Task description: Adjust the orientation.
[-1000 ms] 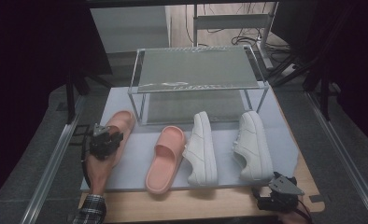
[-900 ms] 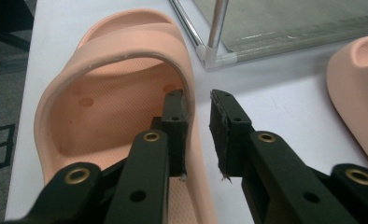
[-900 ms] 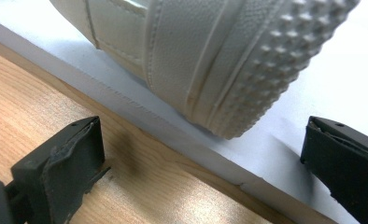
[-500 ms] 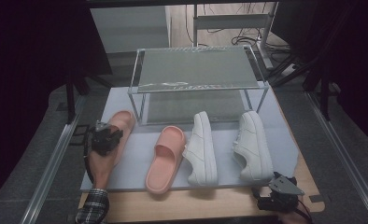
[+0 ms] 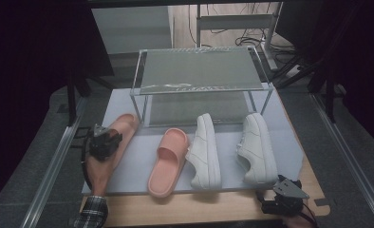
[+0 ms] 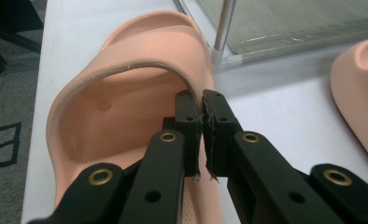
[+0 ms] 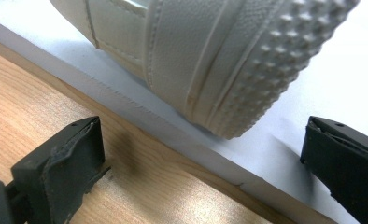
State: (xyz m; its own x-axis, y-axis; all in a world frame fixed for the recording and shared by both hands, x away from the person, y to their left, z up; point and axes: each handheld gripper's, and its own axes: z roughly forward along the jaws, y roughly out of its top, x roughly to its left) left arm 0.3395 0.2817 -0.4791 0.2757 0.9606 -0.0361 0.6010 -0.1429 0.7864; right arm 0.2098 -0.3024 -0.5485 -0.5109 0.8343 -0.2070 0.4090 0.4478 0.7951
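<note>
Left claw (image 6: 201,105): just been closing, now pinching the side rim of the pink slipper (image 6: 126,88), lying at the left of the high view on the white mat (image 5: 128,166). Right claw (image 7: 201,154): standing wide apart at lower right, holding nothing, facing the heel of a white sneaker (image 7: 210,51) near the worktop (image 7: 42,93) edge.

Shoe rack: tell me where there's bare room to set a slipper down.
The rack's top shelf is bare across its width, and the lower shelf looks bare too. On the mat there is a gap between the two slippers. The mat's middle is crowded with shoes.
</note>
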